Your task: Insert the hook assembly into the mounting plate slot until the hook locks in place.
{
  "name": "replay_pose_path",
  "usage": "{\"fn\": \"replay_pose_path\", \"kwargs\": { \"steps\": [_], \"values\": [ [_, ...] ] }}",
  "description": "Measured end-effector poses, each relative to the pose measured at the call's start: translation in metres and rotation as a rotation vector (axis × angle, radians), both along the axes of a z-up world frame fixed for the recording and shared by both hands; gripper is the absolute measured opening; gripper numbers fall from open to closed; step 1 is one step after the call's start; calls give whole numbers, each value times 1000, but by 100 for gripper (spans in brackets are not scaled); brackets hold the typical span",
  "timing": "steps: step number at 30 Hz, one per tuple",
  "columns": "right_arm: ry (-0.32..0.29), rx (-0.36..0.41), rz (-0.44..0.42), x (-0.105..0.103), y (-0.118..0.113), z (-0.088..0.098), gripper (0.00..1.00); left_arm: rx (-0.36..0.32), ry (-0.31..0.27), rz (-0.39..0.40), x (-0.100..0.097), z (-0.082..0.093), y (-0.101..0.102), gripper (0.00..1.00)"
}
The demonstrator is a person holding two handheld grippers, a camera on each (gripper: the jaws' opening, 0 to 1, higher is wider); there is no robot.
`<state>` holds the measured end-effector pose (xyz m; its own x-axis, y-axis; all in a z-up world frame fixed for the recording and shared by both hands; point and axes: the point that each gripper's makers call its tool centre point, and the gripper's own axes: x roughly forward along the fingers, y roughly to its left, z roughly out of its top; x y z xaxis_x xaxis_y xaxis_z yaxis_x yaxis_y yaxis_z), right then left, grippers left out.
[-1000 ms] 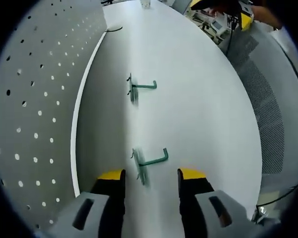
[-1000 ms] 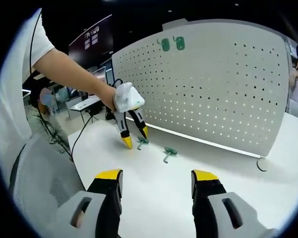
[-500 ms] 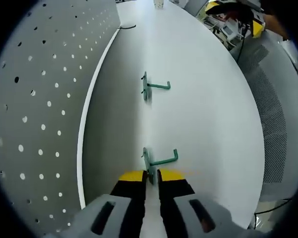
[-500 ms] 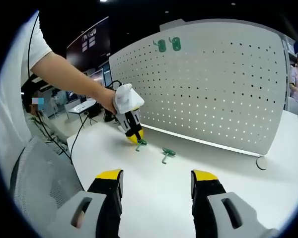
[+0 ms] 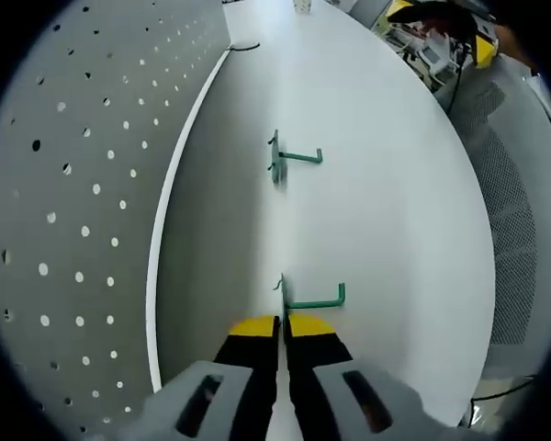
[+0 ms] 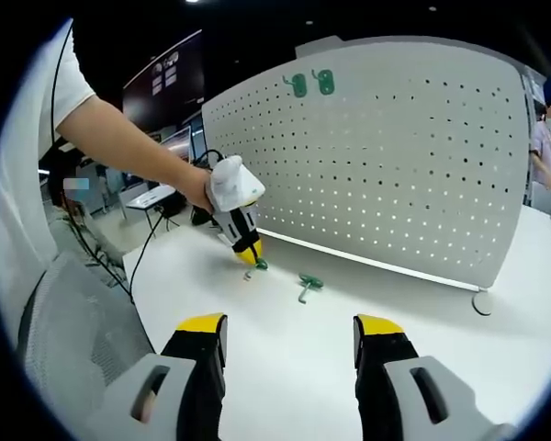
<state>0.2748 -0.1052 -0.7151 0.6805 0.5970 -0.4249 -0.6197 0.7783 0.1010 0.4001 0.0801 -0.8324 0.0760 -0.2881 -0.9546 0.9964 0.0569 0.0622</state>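
Two green hooks lie on the white table in front of the grey pegboard (image 5: 73, 184). My left gripper (image 5: 282, 323) is shut on the back plate of the near hook (image 5: 314, 299), whose arm sticks out to the right. The far hook (image 5: 296, 156) lies loose further along the table. From the right gripper view, the left gripper (image 6: 249, 253) points down at the table with the near hook (image 6: 258, 265) at its tips, and the far hook (image 6: 308, 285) lies to its right. My right gripper (image 6: 290, 329) hovers open and holds nothing, well short of both hooks.
The pegboard (image 6: 395, 156) stands upright along the table's far side, with two green pieces (image 6: 312, 83) mounted near its top edge. A person's arm (image 6: 119, 138) reaches in from the left. A mesh chair (image 6: 73, 349) stands by the table edge. A cable (image 5: 243, 46) lies near the board's end.
My left gripper's jaws went from wide open around the near hook to shut on its back plate. The right gripper stayed open and still.
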Motion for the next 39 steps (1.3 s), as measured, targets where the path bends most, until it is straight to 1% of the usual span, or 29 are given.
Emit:
{"fn": "replay_pose_path", "kwargs": {
  "steps": [3, 6, 8, 9, 11, 12, 14, 15, 17, 18, 20, 21, 22, 23, 25, 28, 31, 32, 33, 35, 36, 37, 39],
  "values": [
    [2, 0, 3, 0, 1, 0, 54, -8, -14, -18, -1, 0, 0, 1],
    [0, 1, 1, 0, 0, 0, 54, -8, -26, -19, -1, 0, 0, 1],
    [0, 2, 1, 1, 0, 0, 54, -11, -42, -30, -1, 1, 0, 1],
    [-1, -1, 1, 0, 0, 0, 54, -25, -62, -44, 1, 2, -2, 1],
    [0, 1, 3, 0, 0, 0, 54, -42, -57, -35, 0, 5, -3, 1],
    [-2, -4, 4, 0, 0, 0, 54, -78, -59, -35, -1, 8, -8, 1],
    [1, 0, 5, 0, 1, 0, 54, -86, -69, -42, 0, 11, -8, 1],
    [-2, -2, 5, 0, 1, 0, 54, -119, -83, -53, 1, 15, -13, 1],
    [-1, 1, 5, 0, 1, 0, 54, -135, -88, -38, 3, 19, -13, 1],
    [0, 0, 6, 0, 1, 0, 54, -158, -84, -33, 2, 21, -15, 1],
    [-3, -2, 7, 0, 1, 0, 54, -182, -95, -32, 2, 26, -16, 1],
    [-3, 0, 8, 0, 1, 1, 54, -202, -92, -40, 0, 28, -18, 1],
    [-3, -2, 9, 0, 1, 0, 54, -245, -97, -54, -2, 32, -23, 1],
    [-5, -5, 10, 0, 1, 1, 54, -248, -98, -45, -3, 34, -22, 1],
    [-5, -1, 11, 0, 2, 1, 54, -262, -128, -41, 1, 37, -22, 1],
    [-6, -2, 13, 0, 2, 1, 54, -312, -135, 2, 2, 46, -23, 1],
    [-9, -2, 13, 0, 2, 1, 54, -348, -150, 23, 3, 54, -24, 1],
    [-10, 0, 12, 0, 2, 2, 54, -370, -167, 30, 5, 59, -25, 1],
    [-11, 0, 10, 0, 1, 2, 54, -380, -167, 41, 5, 61, -26, 1],
    [-12, 1, 9, 0, 1, 2, 54, -435, -177, 79, 7, 70, -29, 1],
    [-15, 3, 10, 0, 1, 3, 54, -450, -179, 89, 6, 72, -30, 1],
    [-16, 3, 10, 0, 1, 3, 54, -474, -197, 85, 6, 78, -33, 1],
    [-17, 4, 10, 0, 2, 3, 54, -497, -202, 106, 5, 82, -34, 1]
  ]
}}
